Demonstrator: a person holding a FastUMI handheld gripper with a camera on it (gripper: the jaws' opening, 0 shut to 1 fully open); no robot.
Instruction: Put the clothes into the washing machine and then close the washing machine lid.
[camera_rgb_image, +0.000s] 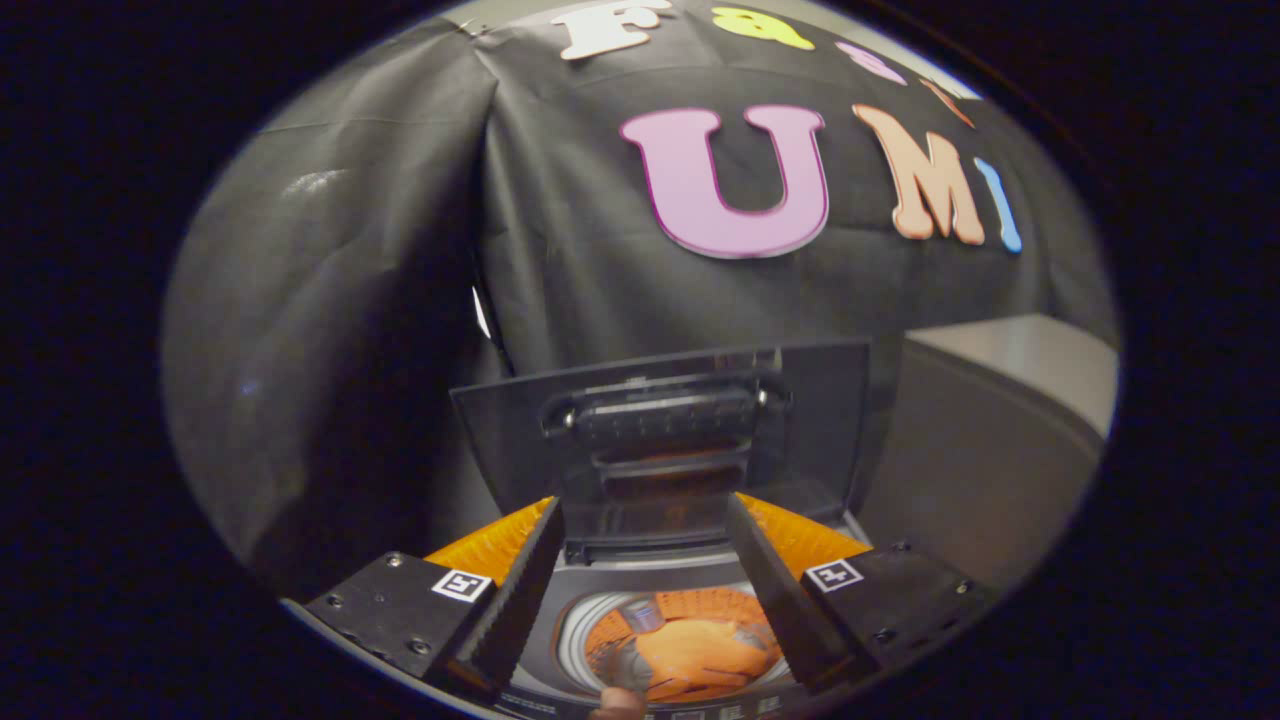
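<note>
An orange garment lies in the orange-lined, silver-rimmed drum of the dark grey washing machine, whose raised lid is dark and glossy, beside a pale grey cabinet against the black cloth wall.

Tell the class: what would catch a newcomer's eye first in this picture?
The orange garment lying in the washing machine's drum, seen between the open gripper's fingers. Next, the lid standing raised just beyond the fingers, against the booth's black cloth wall.
</note>
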